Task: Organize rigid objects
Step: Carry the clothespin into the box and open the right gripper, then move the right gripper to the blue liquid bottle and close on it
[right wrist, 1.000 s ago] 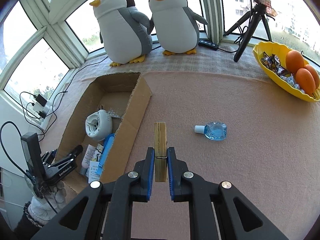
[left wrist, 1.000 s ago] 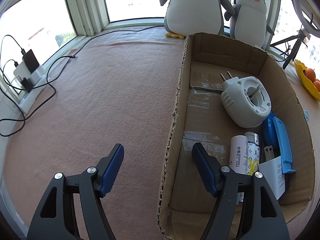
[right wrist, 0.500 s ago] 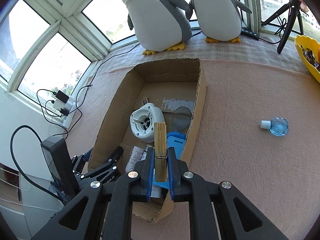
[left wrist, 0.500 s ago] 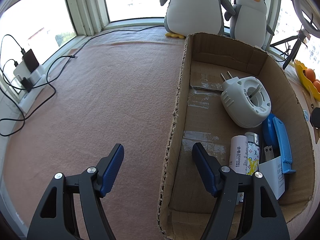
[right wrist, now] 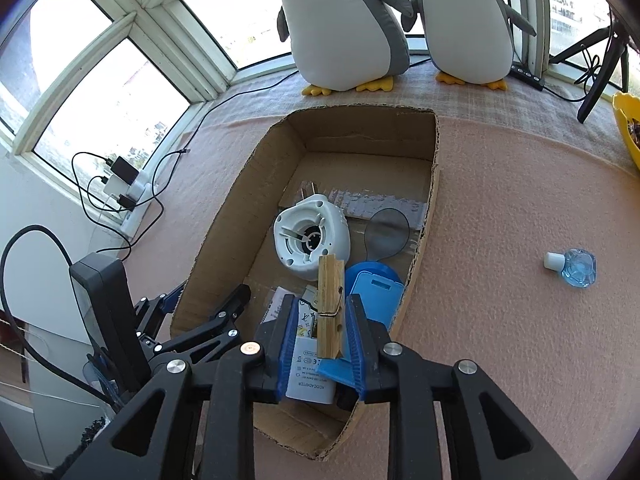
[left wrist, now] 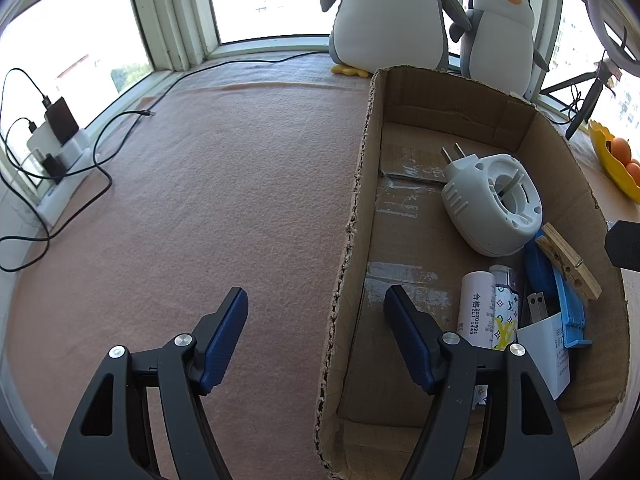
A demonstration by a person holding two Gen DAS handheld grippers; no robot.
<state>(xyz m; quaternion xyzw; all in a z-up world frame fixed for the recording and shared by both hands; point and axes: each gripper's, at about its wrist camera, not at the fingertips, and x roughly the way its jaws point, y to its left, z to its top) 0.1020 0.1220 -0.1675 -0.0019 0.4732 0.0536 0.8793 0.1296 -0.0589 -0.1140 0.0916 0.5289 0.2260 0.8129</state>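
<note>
A cardboard box (left wrist: 448,120) (right wrist: 424,236) lies on the pink mat. In it are a white plug-in device (left wrist: 490,204) (right wrist: 310,236), a blue item (left wrist: 568,304) (right wrist: 374,284), small bottles (left wrist: 486,308) and a white adapter (right wrist: 310,376). My right gripper (right wrist: 330,320) has opened over the box's near end; the wooden clothespin (right wrist: 330,304) (left wrist: 568,260) sits between the parted pads, seemingly loose. My left gripper (left wrist: 316,332) is open and empty, straddling the box's left wall. A blue glass bottle (right wrist: 576,266) lies on the mat to the right.
Two plush penguins (right wrist: 340,20) (left wrist: 384,12) stand behind the box by the window. A yellow fruit bowl (left wrist: 612,156) is at far right. A power strip with chargers and cables (left wrist: 56,140) lies at the left edge. A tripod (right wrist: 600,68) stands back right.
My right gripper moved left and forward over the box and its pads have parted around the clothespin, which now shows inside the box in the left wrist view. The left gripper has not moved.
</note>
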